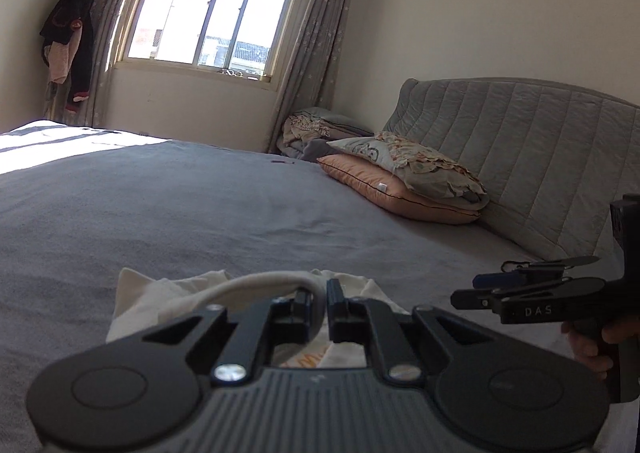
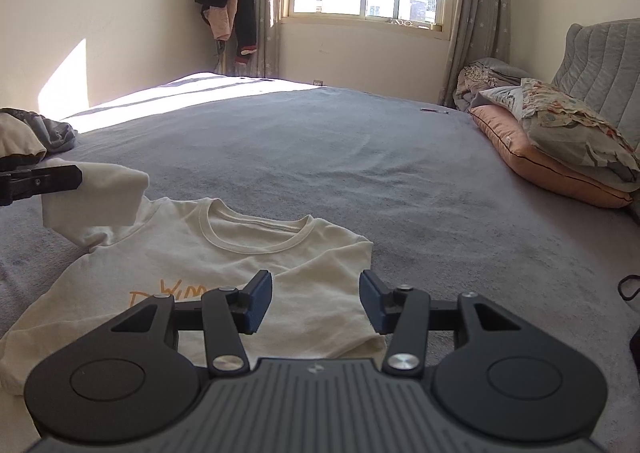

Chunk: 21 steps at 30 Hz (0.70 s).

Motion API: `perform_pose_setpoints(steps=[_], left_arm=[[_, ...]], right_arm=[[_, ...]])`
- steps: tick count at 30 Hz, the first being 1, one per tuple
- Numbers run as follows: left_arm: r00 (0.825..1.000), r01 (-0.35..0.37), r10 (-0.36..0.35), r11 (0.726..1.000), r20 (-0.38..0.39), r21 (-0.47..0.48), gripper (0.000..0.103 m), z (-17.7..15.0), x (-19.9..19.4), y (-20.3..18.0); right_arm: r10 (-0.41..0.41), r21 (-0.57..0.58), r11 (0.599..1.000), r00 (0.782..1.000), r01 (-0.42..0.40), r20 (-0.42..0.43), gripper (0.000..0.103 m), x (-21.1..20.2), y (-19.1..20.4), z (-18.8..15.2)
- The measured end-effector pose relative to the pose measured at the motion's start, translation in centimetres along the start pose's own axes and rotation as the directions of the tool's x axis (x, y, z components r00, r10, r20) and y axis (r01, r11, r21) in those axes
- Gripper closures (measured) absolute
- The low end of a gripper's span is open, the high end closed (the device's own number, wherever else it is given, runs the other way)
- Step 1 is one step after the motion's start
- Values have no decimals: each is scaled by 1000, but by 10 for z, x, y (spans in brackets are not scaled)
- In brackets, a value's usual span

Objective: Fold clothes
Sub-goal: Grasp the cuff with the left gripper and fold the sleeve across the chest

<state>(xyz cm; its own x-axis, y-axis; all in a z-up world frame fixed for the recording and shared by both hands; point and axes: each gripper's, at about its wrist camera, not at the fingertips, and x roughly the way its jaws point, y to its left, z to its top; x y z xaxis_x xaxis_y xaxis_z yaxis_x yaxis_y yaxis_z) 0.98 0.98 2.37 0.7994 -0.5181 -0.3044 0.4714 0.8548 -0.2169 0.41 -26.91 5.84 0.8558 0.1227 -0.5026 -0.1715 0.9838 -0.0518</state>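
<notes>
Left wrist view: left gripper (image 1: 324, 305) jaws closed on a fold of the cream T-shirt (image 1: 168, 293), cloth bulging between the pads; right gripper (image 1: 516, 289) visible at the right edge, held by a hand (image 1: 592, 345). Right wrist view: right gripper (image 2: 316, 303) jaws parted, nothing between the blue pads (image 2: 258, 303); T-shirt (image 2: 248, 253) lies front-up on the grey bedspread (image 2: 320, 149), orange lettering showing, one sleeve (image 2: 100, 197) lifted clear by the left gripper (image 2: 76, 177); stacked pillows (image 2: 560, 141) rest near the headboard (image 2: 600, 53).
</notes>
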Motion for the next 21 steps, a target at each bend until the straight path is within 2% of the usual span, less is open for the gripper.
perform_pose_setpoints(steps=[4,8,9,10,11,13,17,21], left_arm=[[989,71,-68,997,-134,15,95,-29,12,-17],[958,96,-94,995,-270,-4,93,-54,21,-18],[949,98,-99,995,-298,-17,90,-59,22,-17],[939,101,-110,994,-325,-43,79,-61,24,-15],[937,104,-125,991,-327,-83,71,-63,21,-10],[942,108,-156,979,-298,-171,63,-63,13,0],[960,65,-157,930,-232,-363,58,-60,11,27],[979,18,-130,823,-158,-567,62,-65,22,56]], right_arm=[[2,-1,1000,1000,-2,-5,52,0,0,-1],[1,0,1000,1000,-1,-10,52,-1,-1,-1],[0,0,1000,1000,0,-11,52,-1,-1,-1],[0,0,1000,1000,0,-12,52,-1,-1,-1],[-1,1,1000,1000,1,-13,52,-2,-2,-1],[0,-1,1000,1000,0,-11,52,-2,-2,-1],[6,0,1000,1000,-6,-10,52,-2,-1,-1],[22,3,1000,1000,-22,-11,52,-2,2,0]])
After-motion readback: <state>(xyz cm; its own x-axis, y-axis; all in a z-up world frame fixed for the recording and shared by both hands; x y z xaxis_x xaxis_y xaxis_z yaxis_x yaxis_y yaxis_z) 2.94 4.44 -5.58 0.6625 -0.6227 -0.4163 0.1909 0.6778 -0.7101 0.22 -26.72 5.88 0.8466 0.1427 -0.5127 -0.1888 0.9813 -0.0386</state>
